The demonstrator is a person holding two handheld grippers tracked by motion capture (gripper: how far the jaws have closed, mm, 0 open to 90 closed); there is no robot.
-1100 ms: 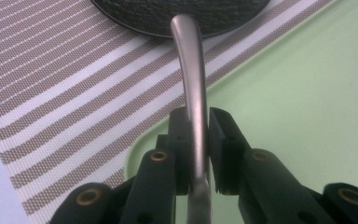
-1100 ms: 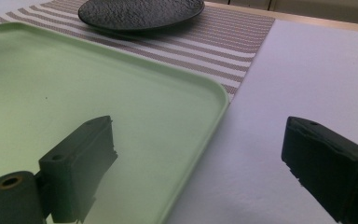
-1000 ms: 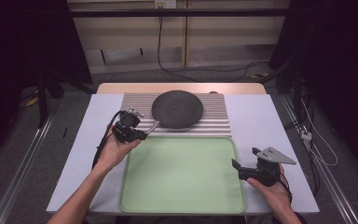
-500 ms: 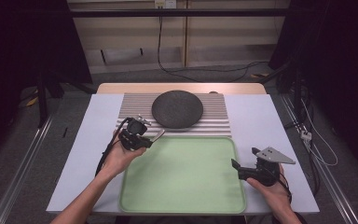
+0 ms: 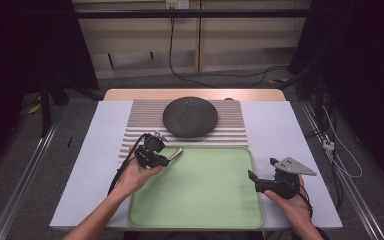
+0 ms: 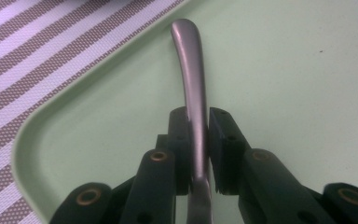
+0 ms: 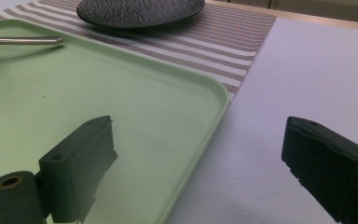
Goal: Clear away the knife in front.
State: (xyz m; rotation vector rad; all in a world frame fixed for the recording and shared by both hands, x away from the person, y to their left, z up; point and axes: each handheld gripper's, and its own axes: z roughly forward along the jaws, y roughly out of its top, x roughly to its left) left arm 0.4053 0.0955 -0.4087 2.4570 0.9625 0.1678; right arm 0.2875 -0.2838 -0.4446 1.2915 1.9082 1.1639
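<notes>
My left gripper [image 5: 166, 160] is shut on a metal utensil handle [image 5: 176, 152], gripped on edge between the jaws. In the left gripper view the handle [image 6: 189, 60] juts forward from the gripper [image 6: 198, 126], low over the far left corner of the green tray [image 6: 284, 70]; the utensil's other end is hidden. The right gripper [image 5: 254, 181] rests at the tray's right edge. In the right gripper view it [image 7: 200, 140] stands open with nothing between its jaws, one over the tray [image 7: 121, 93], one over the table.
A dark round plate [image 5: 190, 116] sits on a striped mat [image 5: 140, 120] behind the tray [image 5: 195, 220]. A pale sheet [image 5: 290, 130] covers the table on both sides. The tray's floor is bare.
The left gripper has carried the utensil toward the person and downward, from above the striped mat to the tray's far left corner. The right gripper has stayed put.
</notes>
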